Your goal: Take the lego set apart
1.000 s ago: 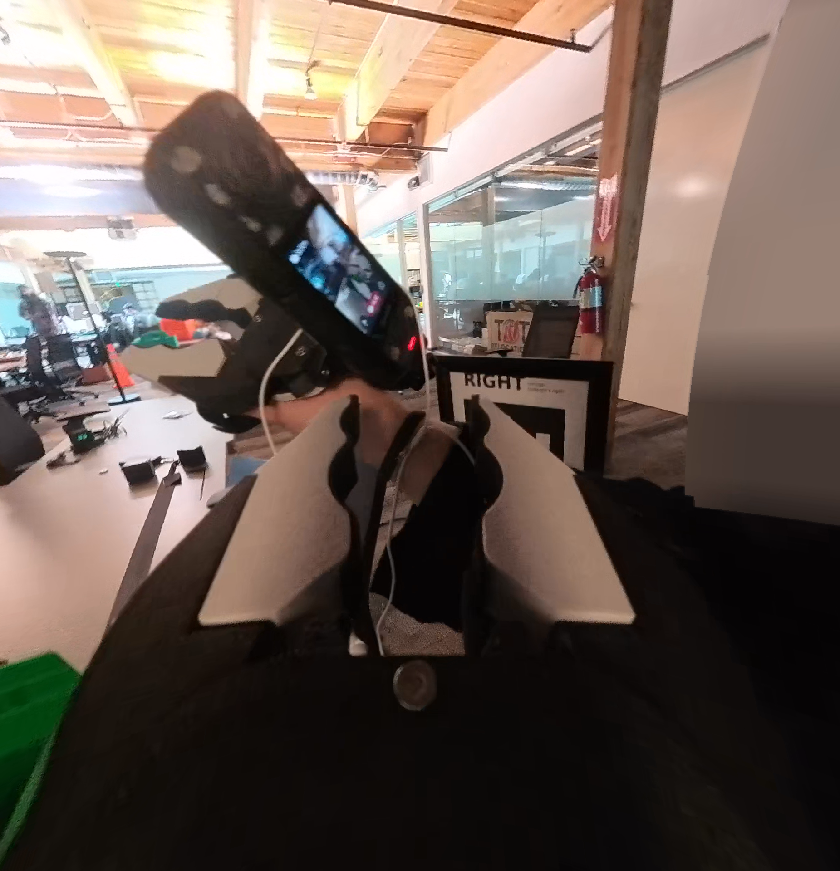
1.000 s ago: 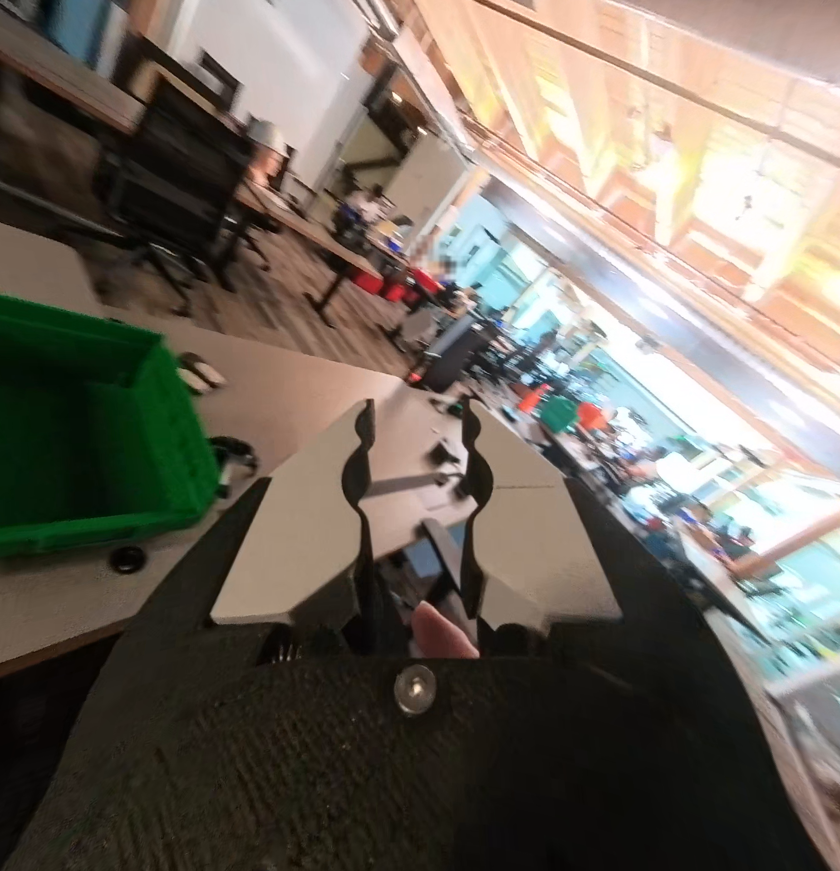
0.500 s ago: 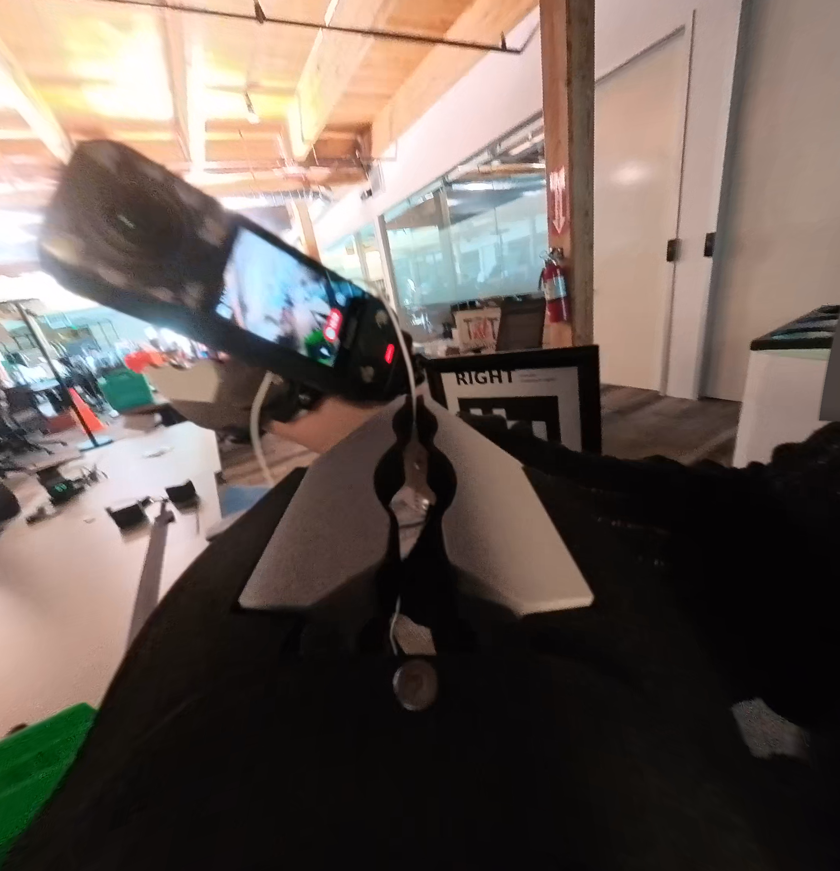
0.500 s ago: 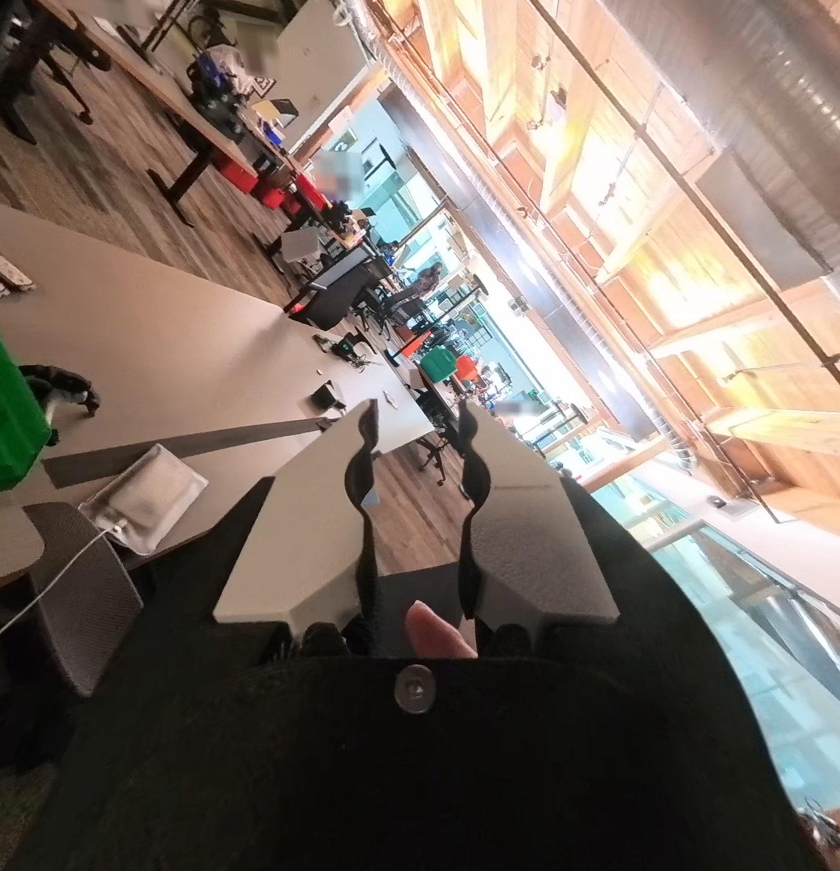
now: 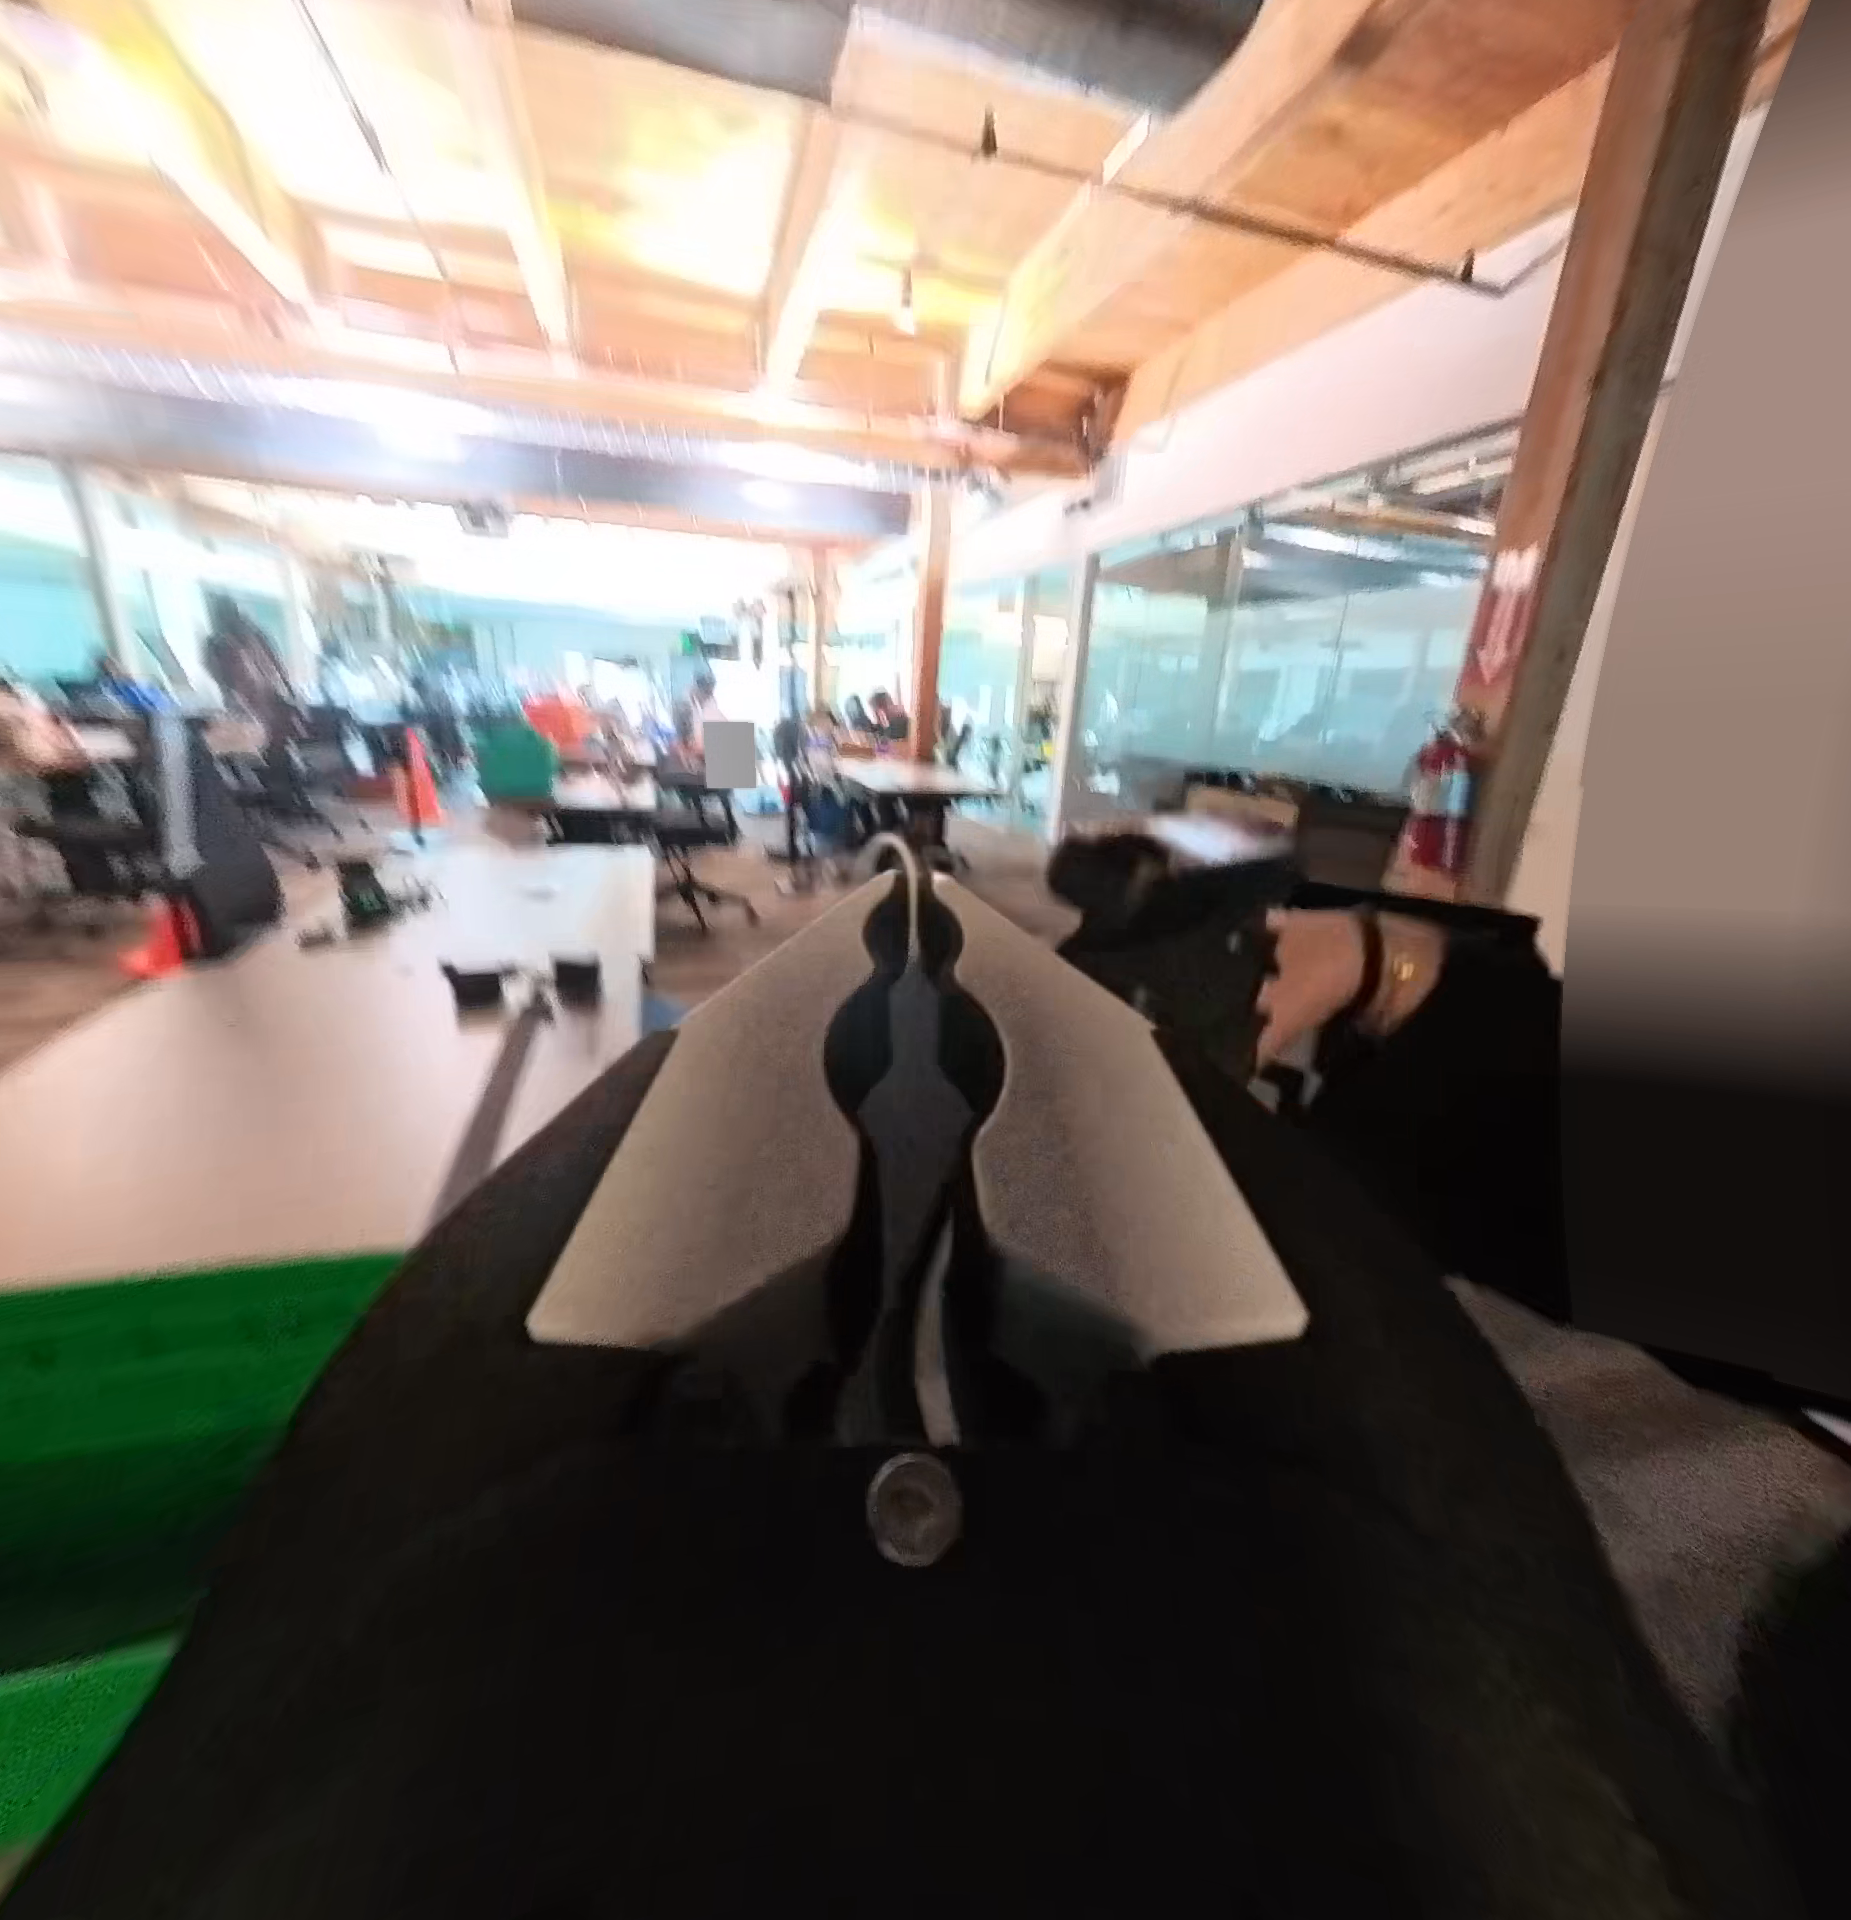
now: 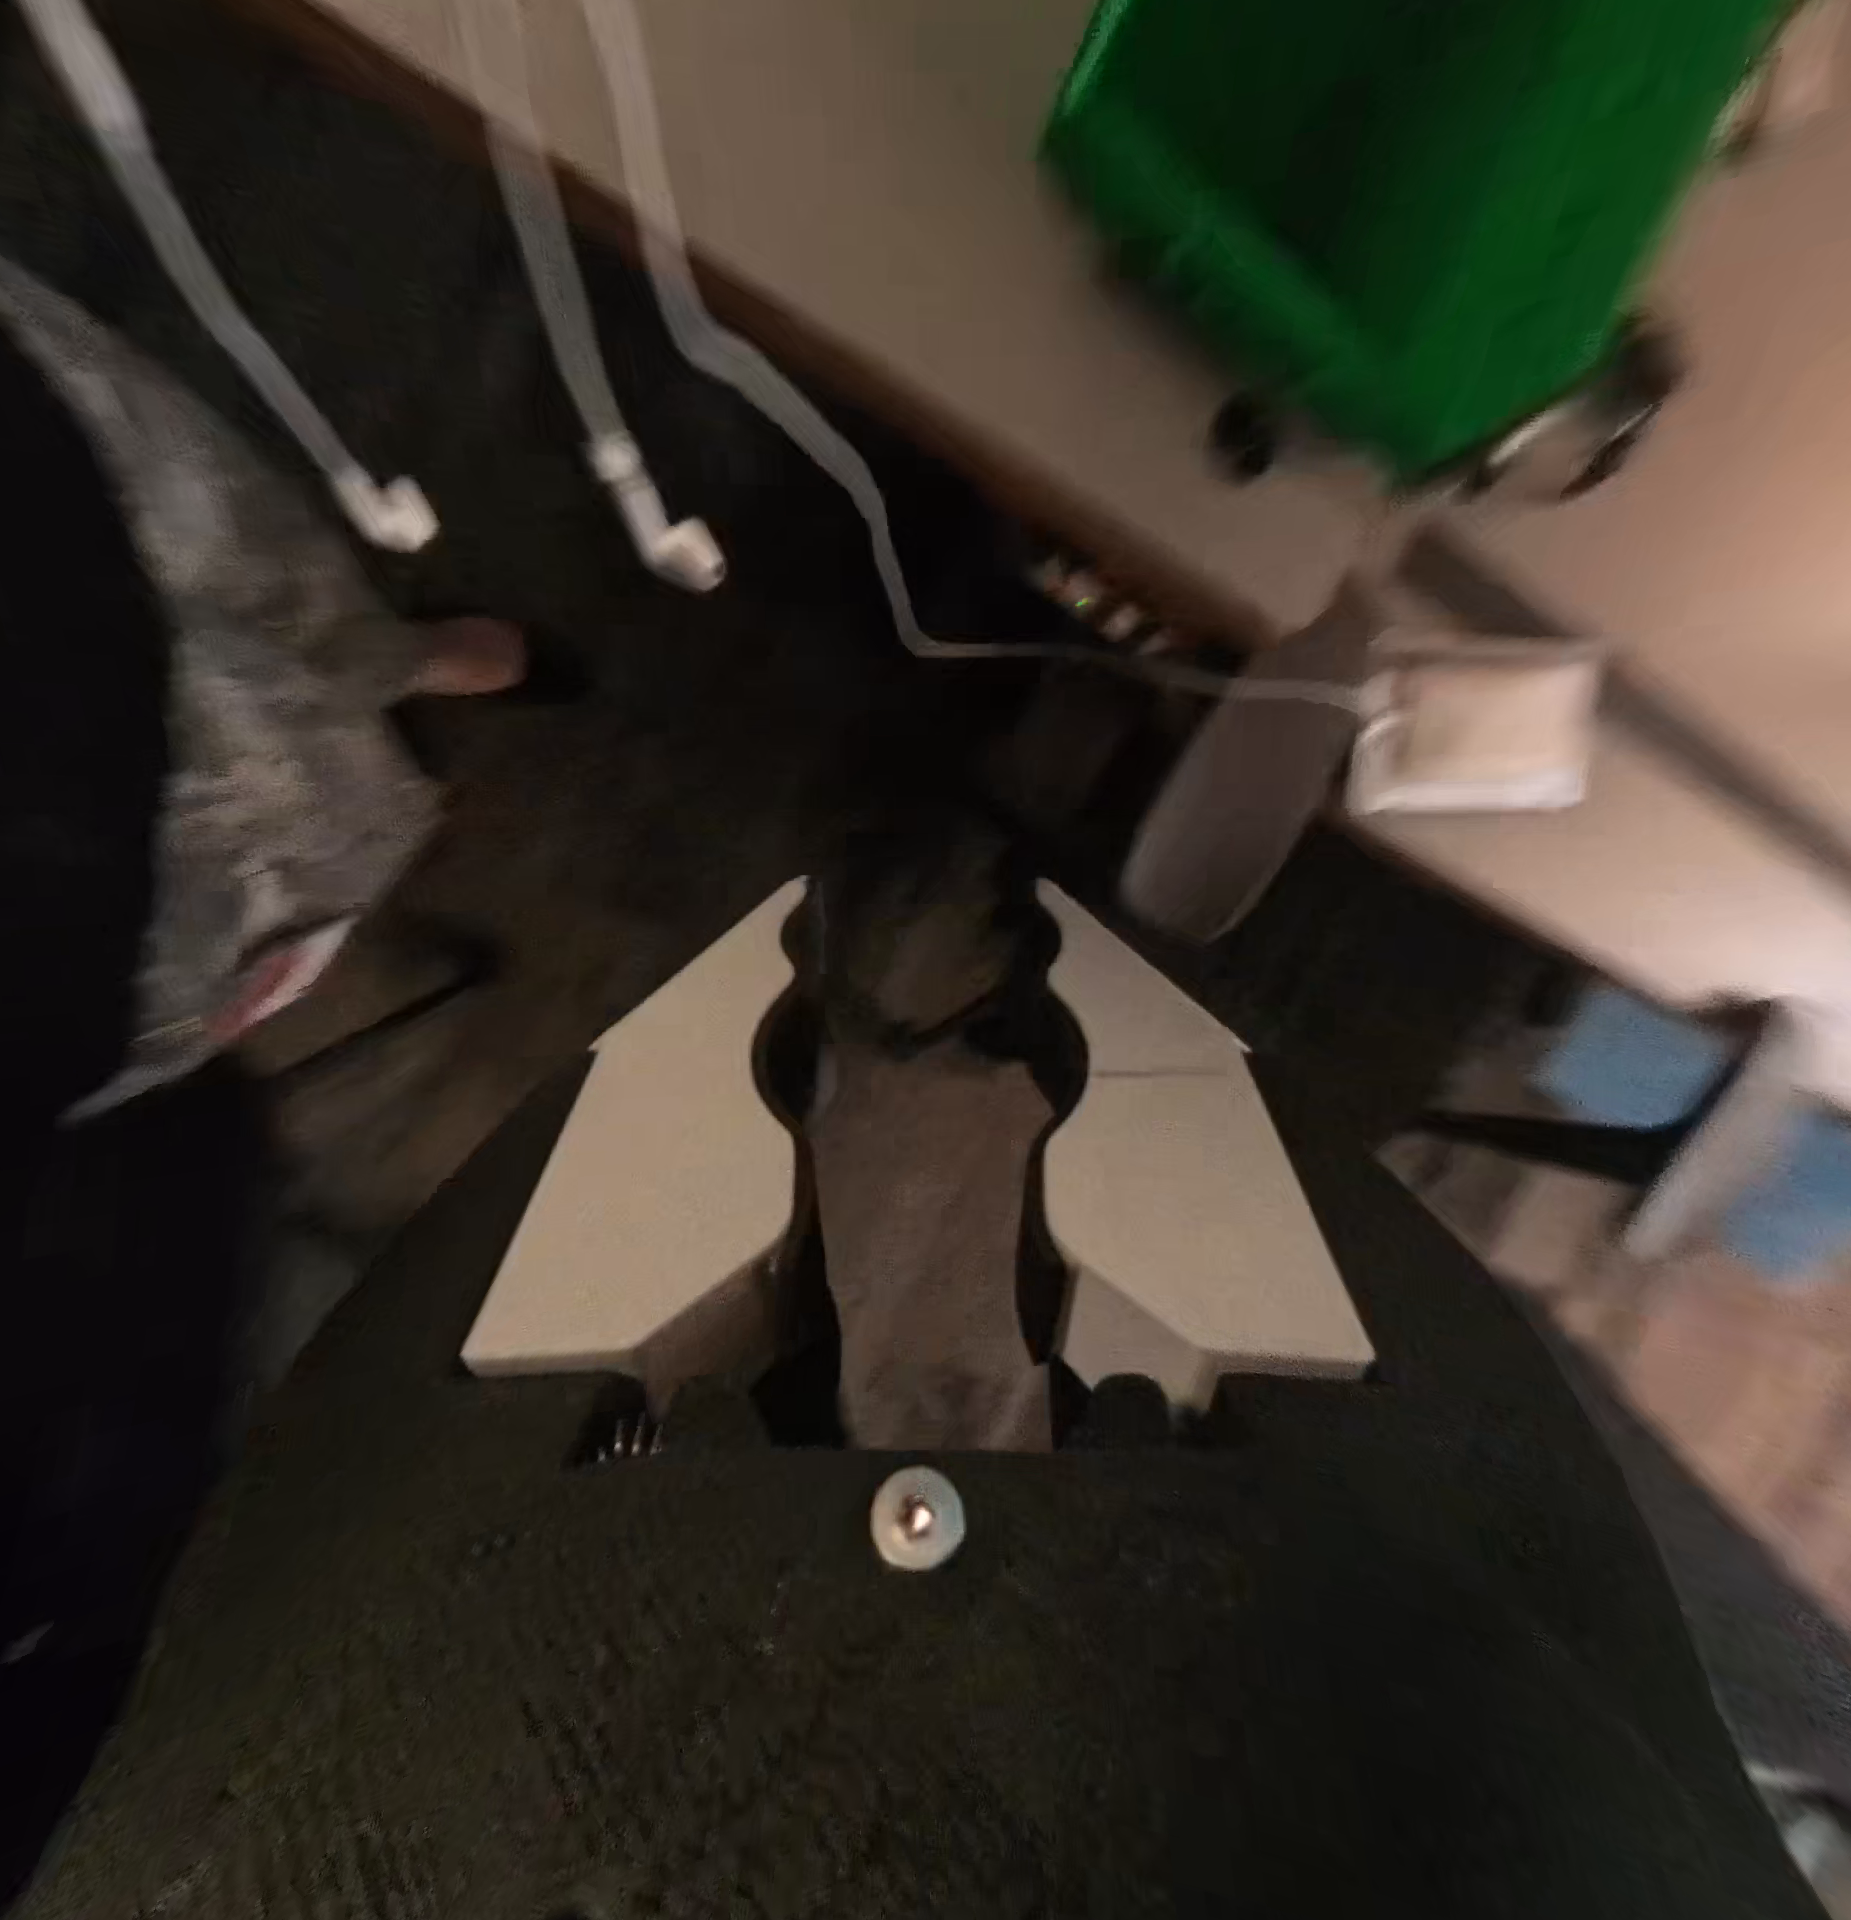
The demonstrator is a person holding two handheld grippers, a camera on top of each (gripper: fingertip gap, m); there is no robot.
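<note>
No lego set shows in either view. My left gripper (image 5: 916,894) is shut, held up in the air and pointing across the room. A white cable (image 5: 933,1335) shows in the slit between its fingers; I cannot tell if it is pinched. My right gripper (image 6: 923,902) is open and empty, pointing down at dark cloth below the table edge; this view is blurred by motion. A green bin (image 5: 121,1455) sits at the lower left of the left wrist view and also shows at the top right of the right wrist view (image 6: 1368,208).
A light table (image 5: 225,1091) stretches to the left with small black items (image 5: 474,982) on it. A person's hand (image 5: 1316,987) is at the right. White cables with plugs (image 6: 672,551) hang by the table edge (image 6: 900,395). A white pouch (image 6: 1472,738) lies on the table. Tip to tip, the grippers are about 25 cm apart.
My left gripper went from open to shut and stays shut. The other gripper with its camera left the left view's centre. The right view swung from the ceiling down to the table edge.
</note>
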